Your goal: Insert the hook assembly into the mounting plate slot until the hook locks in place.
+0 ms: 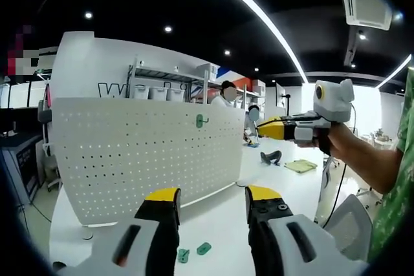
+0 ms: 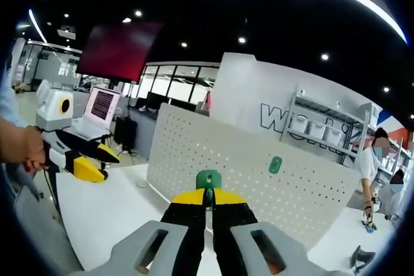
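Left gripper (image 1: 212, 203) open above the white desk (image 1: 220, 224), yellow-tipped jaws well apart, nothing between them. Two loose green hooks (image 1: 194, 251) lying on the desk between and just below the jaw tips. White perforated mounting plate (image 1: 142, 156) standing upright on the desk ahead, one green hook (image 1: 200, 121) already seated near its top edge. Right gripper (image 1: 275, 127) entering from the right in the left gripper view, held by a hand (image 1: 339, 140), level with the plate's top corner.

Right gripper (image 2: 207, 200) closed on a green hook piece (image 2: 208, 179), pinched at the jaw tips, short of the mounting plate (image 2: 259, 179). Mounted green hook (image 2: 275, 165) visible on the plate's face. Left gripper (image 2: 87, 159) off to the left, apart from the plate
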The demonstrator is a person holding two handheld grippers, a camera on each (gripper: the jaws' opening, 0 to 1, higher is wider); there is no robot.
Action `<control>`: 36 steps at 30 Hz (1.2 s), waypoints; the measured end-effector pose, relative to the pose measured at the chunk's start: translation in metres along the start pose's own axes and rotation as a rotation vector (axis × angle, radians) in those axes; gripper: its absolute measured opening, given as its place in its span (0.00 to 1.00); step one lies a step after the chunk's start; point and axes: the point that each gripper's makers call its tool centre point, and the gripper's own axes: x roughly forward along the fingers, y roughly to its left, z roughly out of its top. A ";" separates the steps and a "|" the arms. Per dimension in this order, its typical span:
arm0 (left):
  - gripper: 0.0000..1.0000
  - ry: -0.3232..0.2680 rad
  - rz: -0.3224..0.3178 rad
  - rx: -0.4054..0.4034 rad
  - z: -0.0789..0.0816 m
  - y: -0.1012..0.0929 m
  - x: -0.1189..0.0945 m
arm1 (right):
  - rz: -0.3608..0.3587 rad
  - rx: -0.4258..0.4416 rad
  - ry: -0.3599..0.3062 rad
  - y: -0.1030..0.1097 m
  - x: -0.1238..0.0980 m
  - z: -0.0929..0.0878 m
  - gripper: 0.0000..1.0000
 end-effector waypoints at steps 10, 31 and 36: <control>0.41 -0.006 0.000 -0.004 0.000 0.001 -0.001 | -0.077 0.077 -0.001 -0.019 0.013 -0.001 0.01; 0.41 -0.010 -0.009 -0.001 -0.001 -0.001 -0.003 | -0.217 0.128 -0.017 -0.049 0.042 0.012 0.01; 0.41 -0.009 -0.004 0.002 -0.002 0.001 -0.004 | -0.226 0.122 -0.022 -0.052 0.052 0.015 0.01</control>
